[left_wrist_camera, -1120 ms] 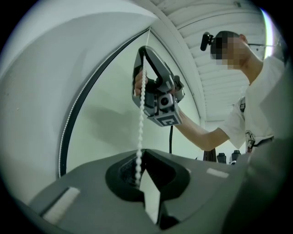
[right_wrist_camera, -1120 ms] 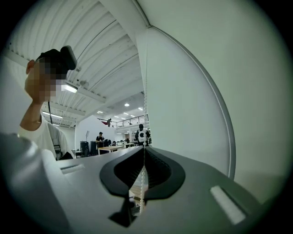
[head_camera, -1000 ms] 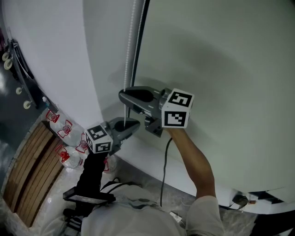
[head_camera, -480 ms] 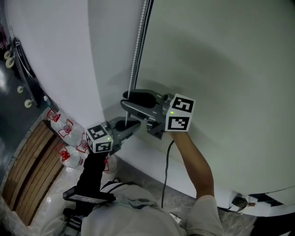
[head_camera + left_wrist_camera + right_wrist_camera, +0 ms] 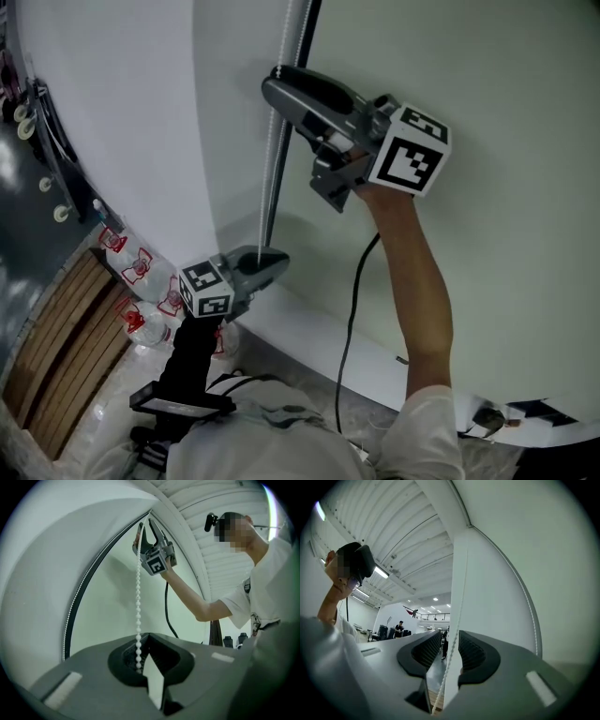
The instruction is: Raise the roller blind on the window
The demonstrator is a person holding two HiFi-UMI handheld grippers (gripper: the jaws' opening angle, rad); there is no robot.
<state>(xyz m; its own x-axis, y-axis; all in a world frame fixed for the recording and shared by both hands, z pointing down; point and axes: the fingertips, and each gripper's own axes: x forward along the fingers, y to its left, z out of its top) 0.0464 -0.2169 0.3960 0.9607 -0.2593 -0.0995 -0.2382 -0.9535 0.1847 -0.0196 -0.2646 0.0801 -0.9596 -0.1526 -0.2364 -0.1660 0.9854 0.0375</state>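
- The pale roller blind [image 5: 497, 178] hangs down over the window, filling the right of the head view.
- The right gripper [image 5: 274, 82] is held high at the blind's left edge; its jaws have just been opening and stand spread, the bead chain [image 5: 138, 602] running between them untouched.
- The left gripper [image 5: 279, 261], lower down, pinches that chain.
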